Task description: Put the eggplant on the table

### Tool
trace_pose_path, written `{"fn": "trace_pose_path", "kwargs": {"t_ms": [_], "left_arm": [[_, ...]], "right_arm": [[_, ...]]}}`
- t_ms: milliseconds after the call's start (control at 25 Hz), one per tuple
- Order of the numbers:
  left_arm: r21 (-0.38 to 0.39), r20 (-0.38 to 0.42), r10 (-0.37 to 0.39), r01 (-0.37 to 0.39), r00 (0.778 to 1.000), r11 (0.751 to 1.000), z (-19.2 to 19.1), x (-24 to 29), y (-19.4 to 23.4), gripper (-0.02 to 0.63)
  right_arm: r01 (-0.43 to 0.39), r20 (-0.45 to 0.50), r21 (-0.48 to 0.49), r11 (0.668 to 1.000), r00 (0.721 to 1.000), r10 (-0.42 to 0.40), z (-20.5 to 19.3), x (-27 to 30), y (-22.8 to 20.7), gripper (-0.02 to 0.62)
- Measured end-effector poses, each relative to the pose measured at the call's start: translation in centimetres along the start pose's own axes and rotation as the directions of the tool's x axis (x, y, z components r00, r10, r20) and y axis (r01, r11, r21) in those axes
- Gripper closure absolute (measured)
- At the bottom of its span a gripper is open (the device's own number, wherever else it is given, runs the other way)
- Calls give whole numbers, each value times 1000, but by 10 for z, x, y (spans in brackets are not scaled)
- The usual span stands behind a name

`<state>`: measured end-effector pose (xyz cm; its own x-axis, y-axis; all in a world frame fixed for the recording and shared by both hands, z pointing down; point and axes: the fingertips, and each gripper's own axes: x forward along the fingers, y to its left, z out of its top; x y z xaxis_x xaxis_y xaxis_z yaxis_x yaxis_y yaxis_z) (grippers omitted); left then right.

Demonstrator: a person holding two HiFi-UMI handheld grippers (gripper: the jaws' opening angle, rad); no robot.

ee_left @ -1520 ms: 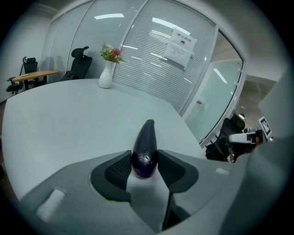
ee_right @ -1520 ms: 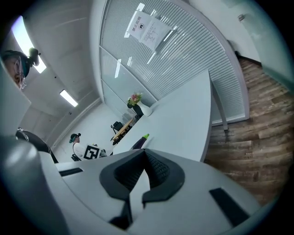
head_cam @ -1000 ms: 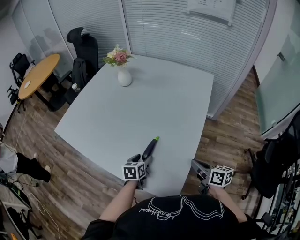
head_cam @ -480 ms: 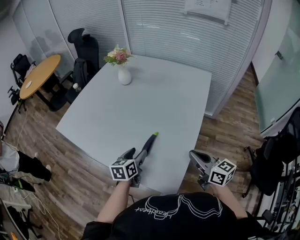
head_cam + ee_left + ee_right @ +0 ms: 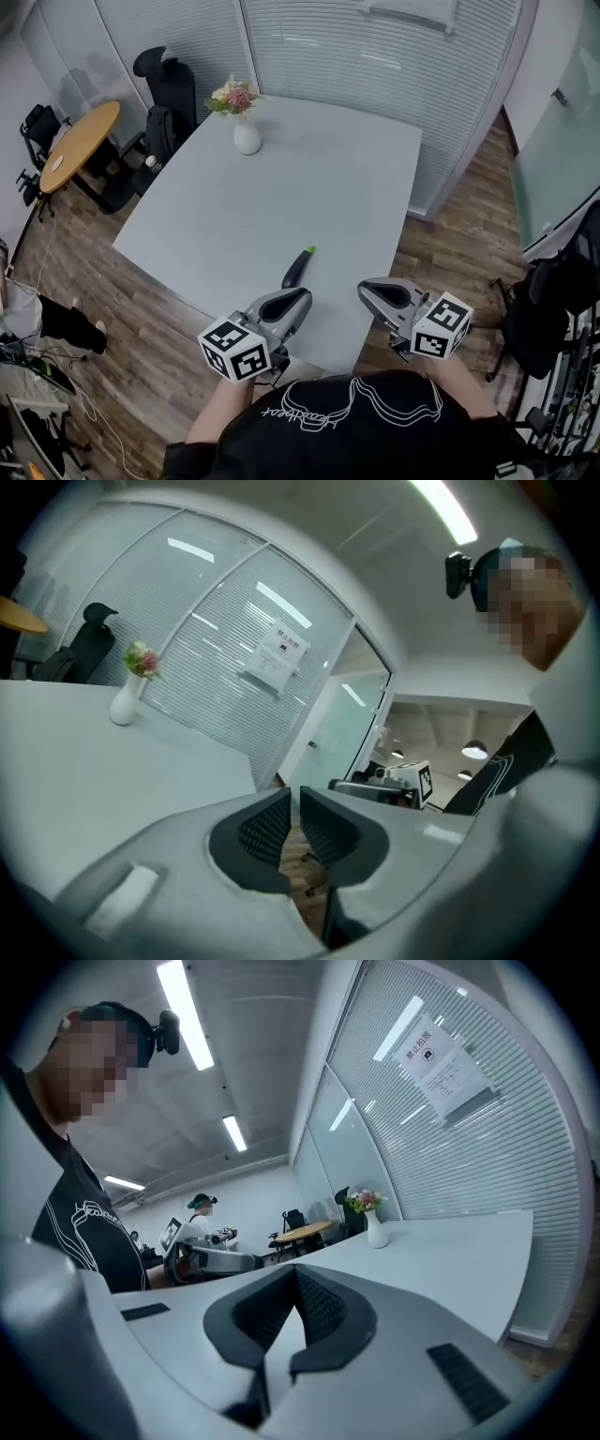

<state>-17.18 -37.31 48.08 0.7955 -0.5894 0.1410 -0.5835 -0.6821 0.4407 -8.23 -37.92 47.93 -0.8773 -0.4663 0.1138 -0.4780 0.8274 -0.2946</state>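
The eggplant [image 5: 297, 268], dark with a green stem, lies on the pale grey table [image 5: 281, 187] near its front edge. My left gripper [image 5: 300, 301] is raised above the table edge, just short of the eggplant and apart from it. Its jaws are closing with only a thin gap and nothing between them, as the left gripper view [image 5: 293, 803] shows. My right gripper [image 5: 366, 292] hovers to the right at about the same height, shut and empty, with its pads meeting in the right gripper view [image 5: 295, 1283].
A white vase [image 5: 247, 136] of flowers stands at the table's far left. A round wooden table [image 5: 80, 145] and black office chairs [image 5: 169, 84] stand to the left. Glass walls with blinds close off the back. Another person [image 5: 200, 1206] stands far off.
Both grippers have risen and drawn back from the table toward me. The left one has left the eggplant lying on the table and brought its jaws together.
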Motion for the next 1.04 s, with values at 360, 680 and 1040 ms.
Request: {"fn": "trace_pose_path", "kwargs": {"t_ms": [360, 680, 1040], "left_arm": [[85, -34, -31, 34, 999, 996, 5, 8, -21, 580], [69, -47, -28, 31, 999, 997, 1, 16, -16, 584], [74, -63, -20, 25, 998, 997, -4, 15, -6, 584]], "right_arm": [[-5, -19, -21, 1000, 1000, 4, -2, 4, 0, 588], [17, -37, 0, 1000, 999, -17, -8, 0, -6, 588], [-13, -17, 42, 999, 1000, 14, -13, 8, -2, 588]]}}
